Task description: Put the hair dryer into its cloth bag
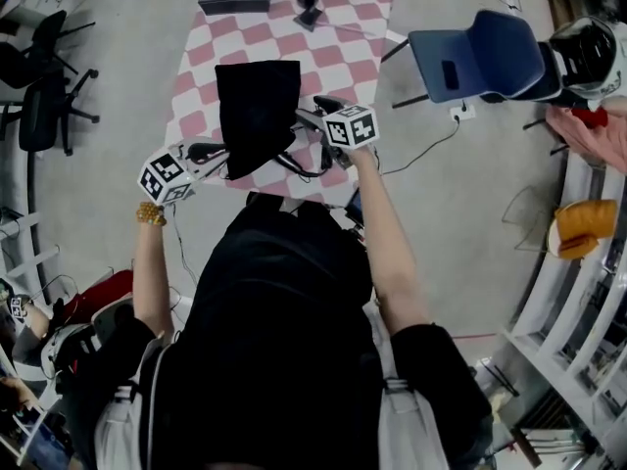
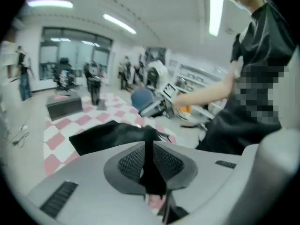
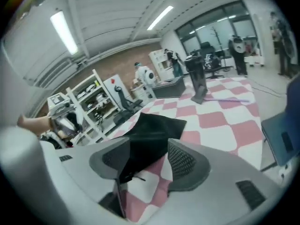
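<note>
Pink-checked tabletop [image 1: 343, 57] carries the black cloth bag [image 1: 257, 106], which looks soft, light and floppy and is best pinched at its near hem. Left gripper [image 2: 149, 150] jaws, nearly closed, nip a fold of it; right gripper [image 3: 147, 161] jaws gape wide, empty, over that hem.

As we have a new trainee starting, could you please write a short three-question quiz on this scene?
1. True or false: the right gripper has its jaws wide apart.
2. What does the left gripper pinch? A) cloth bag B) blue chair C) dark box
3. Fill in: the bag lies on a pink-and-white ____ tablecloth.
Key: 1 true; 2 A; 3 checked.
</note>
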{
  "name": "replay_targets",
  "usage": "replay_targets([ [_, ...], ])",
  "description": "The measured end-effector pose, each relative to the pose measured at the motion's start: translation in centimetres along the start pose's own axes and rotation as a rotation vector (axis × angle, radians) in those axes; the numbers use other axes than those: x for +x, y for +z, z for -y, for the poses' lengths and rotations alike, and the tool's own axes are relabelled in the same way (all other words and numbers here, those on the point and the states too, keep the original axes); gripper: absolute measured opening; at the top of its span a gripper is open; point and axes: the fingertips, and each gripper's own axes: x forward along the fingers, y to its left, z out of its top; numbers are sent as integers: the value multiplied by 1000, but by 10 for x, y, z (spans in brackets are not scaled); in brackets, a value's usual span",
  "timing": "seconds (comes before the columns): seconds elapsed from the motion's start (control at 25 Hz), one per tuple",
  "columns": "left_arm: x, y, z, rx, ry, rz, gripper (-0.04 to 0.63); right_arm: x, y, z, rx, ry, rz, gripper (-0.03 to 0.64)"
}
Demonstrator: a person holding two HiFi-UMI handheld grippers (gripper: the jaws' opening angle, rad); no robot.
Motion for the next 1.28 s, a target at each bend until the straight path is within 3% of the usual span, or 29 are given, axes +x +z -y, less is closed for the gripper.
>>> replay_targets([
  [0.08, 19, 20, -27, -70, 119, 138, 54, 19, 4, 21, 120, -72, 34, 261],
  [0.16, 41, 24, -39, -99, 176, 168, 54, 39, 0, 29, 224, -79, 28, 261],
  [0.24, 63, 20, -48, -112, 214, 141, 54, 56, -8, 32, 281, -79, -15, 261],
  [0.44, 93, -2, -50, -122, 236, 28, 54, 74, -15, 28, 252, -91, -144, 219],
  [0.56, 94, -8, -49, -125, 257, 10, 54, 79, -11, 18, 252, -39, -166, 62],
  [0.64, 93, -11, -49, -116, 277, -12, 54, 83, -11, 10, 241, -24, -172, 23],
  [0.76, 91, -15, -49, -67, 305, -63, 54, 84, -19, -6, 104, -38, -220, 20],
  [0.88, 90, -16, -48, -41, 317, -57, 54, 82, -39, -23, -67, -37, -300, 21],
  [1.0, 87, -20, -44, -53, 311, -36, 54, 79, -71, -53, -167, 74, -393, 21],
  [1.12, 84, -23, -40, -84, 304, -19, 54, 74, -86, -77, -187, 193, -401, 21],
  [1.28, 87, -30, -30, -66, 292, -41, 54, 64, -92, -86, -270, 235, -377, 21],
])
